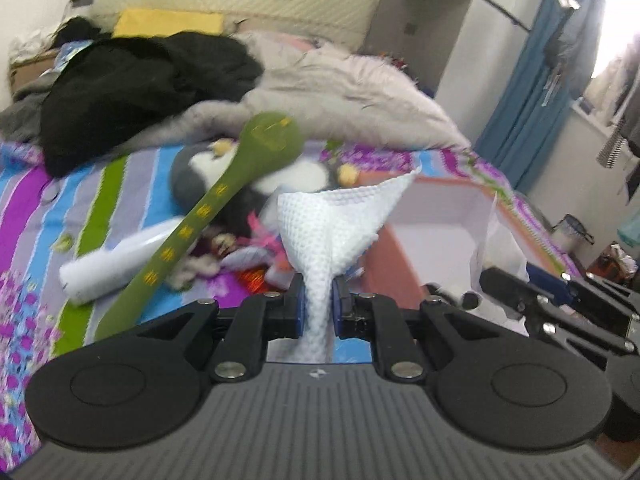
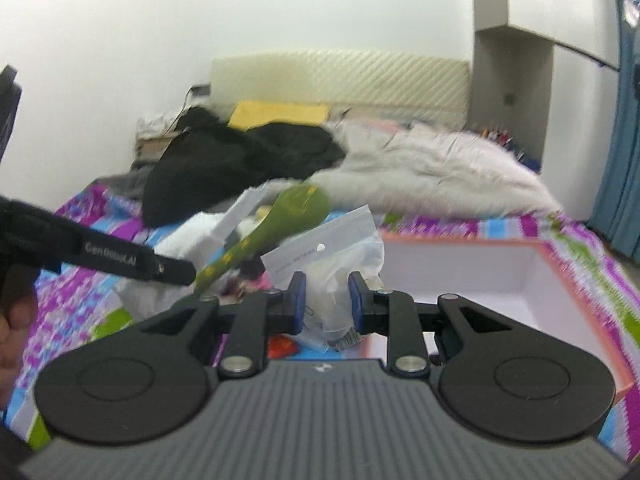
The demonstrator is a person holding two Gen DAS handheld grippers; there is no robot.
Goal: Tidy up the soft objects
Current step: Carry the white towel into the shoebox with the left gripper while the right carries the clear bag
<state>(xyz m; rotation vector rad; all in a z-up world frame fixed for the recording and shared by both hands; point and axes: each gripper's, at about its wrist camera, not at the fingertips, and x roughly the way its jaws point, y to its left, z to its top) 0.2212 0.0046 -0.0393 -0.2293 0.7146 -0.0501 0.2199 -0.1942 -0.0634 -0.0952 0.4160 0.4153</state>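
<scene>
My left gripper (image 1: 316,294) is shut on a white waffle-weave cloth (image 1: 336,220), held above the bed; the cloth fans out above the jaws. My right gripper (image 2: 327,300) is shut on a clear plastic zip bag (image 2: 336,256) with soft contents, just left of the box. An orange box with a white inside (image 1: 440,224) lies open on the bed; it also shows in the right wrist view (image 2: 500,268). A green sock-like piece with yellow marks (image 1: 224,196) sticks up over a grey and white plush penguin (image 1: 208,172). The green piece also shows in the right wrist view (image 2: 280,224).
A striped, flowered bedsheet (image 1: 120,184) covers the bed. Black clothing (image 1: 132,88), a grey fluffy blanket (image 1: 352,92) and a yellow pillow (image 1: 168,22) lie toward the headboard. A white roll (image 1: 120,256) and small toys lie near the penguin. Blue curtains (image 1: 532,92) hang at right.
</scene>
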